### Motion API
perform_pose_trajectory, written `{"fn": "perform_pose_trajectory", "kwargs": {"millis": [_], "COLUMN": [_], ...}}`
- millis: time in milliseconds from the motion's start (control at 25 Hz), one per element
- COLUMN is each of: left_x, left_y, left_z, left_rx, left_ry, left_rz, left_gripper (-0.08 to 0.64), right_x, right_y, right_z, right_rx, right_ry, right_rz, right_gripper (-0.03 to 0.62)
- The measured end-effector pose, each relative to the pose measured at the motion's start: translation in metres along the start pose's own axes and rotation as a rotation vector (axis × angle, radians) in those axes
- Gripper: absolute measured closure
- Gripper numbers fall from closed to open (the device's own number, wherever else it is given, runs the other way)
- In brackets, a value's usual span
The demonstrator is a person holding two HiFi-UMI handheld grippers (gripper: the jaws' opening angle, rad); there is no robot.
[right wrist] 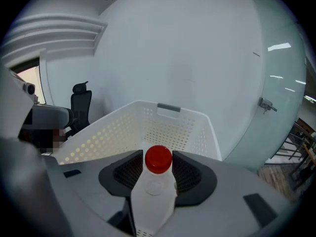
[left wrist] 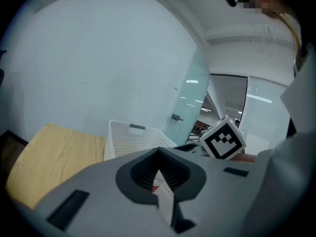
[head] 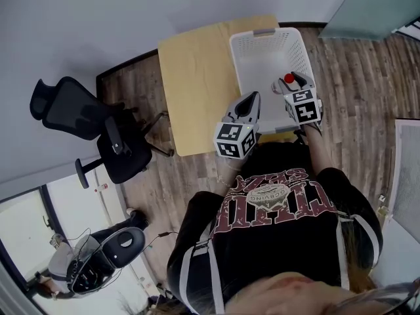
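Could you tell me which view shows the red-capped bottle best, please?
The right gripper view: the bottle sits large between the right tongs. The head view shows just its red cap; the left gripper view shows nothing certain.

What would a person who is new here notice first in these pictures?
Most striking is the white bottle with a red cap, clamped between the jaws of the right tool. Just beyond it stands a white perforated basket on a light wooden table. The left tool hovers at the basket's near corner.
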State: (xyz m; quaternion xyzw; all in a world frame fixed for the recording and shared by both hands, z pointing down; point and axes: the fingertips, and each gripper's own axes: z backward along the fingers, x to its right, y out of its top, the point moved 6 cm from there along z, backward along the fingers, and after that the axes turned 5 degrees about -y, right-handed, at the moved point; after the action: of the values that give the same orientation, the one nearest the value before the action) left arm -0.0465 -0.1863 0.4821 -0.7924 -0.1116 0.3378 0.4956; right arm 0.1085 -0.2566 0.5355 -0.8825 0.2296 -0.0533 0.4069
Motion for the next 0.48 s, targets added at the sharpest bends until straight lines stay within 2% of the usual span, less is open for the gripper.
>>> {"fn": "perform_pose_trajectory", "kwargs": {"millis": [480], "left_x": [-0.0069], "left_y": [0.0009], "left_z": [0.0021], "left_rx": [0.002], "left_ry": [0.002], "left_rz": [0.001], "left_gripper": [0.512], "right_x": [-0.0052], "right_y": [0.002], "right_z": [-0.0089], "right_rx": [0.019], "right_ry": [-0.006], "right_rz": [-0.021], "right_gripper": [0.417]}}
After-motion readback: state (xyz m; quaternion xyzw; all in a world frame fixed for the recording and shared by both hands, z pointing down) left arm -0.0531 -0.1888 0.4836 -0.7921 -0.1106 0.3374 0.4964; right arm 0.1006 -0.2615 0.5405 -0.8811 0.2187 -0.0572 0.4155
